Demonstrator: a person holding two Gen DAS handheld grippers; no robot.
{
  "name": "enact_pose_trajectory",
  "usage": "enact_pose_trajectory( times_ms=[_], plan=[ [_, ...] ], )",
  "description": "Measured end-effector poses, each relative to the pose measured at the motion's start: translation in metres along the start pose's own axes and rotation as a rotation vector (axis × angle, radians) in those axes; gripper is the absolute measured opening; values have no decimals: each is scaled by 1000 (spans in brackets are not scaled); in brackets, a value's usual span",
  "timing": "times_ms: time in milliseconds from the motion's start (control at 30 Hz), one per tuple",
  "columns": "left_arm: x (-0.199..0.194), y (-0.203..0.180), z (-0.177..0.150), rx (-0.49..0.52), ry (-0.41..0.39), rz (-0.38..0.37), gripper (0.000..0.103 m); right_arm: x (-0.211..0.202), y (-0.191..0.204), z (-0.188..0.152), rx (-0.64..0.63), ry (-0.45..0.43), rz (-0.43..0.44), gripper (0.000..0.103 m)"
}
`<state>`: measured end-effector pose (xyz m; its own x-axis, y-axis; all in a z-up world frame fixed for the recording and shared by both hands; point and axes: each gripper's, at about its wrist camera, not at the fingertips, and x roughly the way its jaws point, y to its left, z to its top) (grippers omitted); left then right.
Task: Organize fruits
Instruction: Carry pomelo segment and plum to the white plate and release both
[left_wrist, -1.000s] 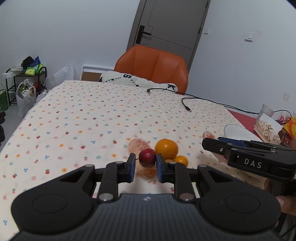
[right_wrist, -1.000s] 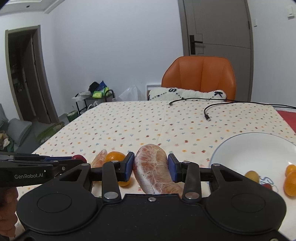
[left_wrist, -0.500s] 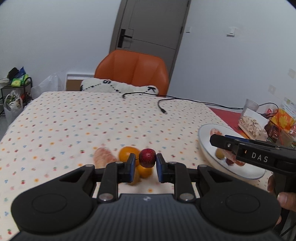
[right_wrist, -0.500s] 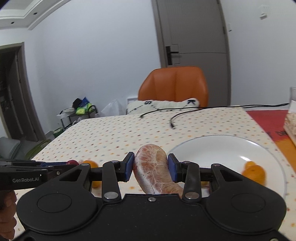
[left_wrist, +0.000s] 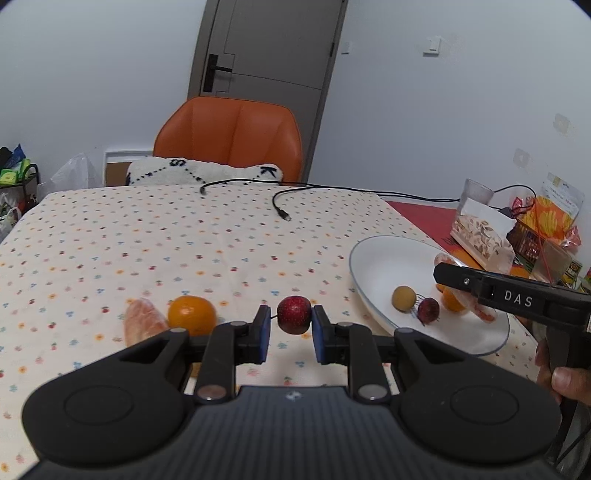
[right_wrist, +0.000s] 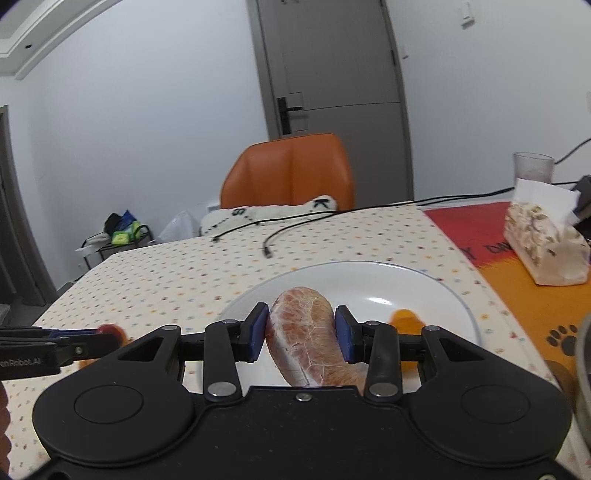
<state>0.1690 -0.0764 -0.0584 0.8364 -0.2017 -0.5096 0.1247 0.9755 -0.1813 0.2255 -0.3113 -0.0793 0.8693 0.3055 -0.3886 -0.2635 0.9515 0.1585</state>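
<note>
Over the plate (right_wrist: 443, 291), right gripper (right_wrist: 301, 332) grips pomelo segment (right_wrist: 303, 332)

A cream tablecloth (left_wrist: 155, 243) dotted with small red, orange and blue motifs covers the bench. At 3 o'clock lies a white round plate (left_wrist: 384, 258) with a thin dark rim line. Blue pads (left_wrist: 263, 334) line the black left gripper (left_wrist: 290, 332), flanking a dark red round fruit (left_wrist: 294, 314). The peeled pomelo segment (right_wrist: 306, 332) is pinkish orange, veined white. At 12 o'clock, an orange chair (left_wrist: 236, 136).
</note>
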Motion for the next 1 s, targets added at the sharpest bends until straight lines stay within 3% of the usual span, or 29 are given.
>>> enact_pose_trajectory(
  times_ms=[567,1000],
  plan=[
    [25,-46,8,65,7,-62,22,-5,-30,-10,35,4,-41,43],
    [31,-71,12,87,-1,-91,26,-29,-27,-24,74,18,1,43]
  ],
)
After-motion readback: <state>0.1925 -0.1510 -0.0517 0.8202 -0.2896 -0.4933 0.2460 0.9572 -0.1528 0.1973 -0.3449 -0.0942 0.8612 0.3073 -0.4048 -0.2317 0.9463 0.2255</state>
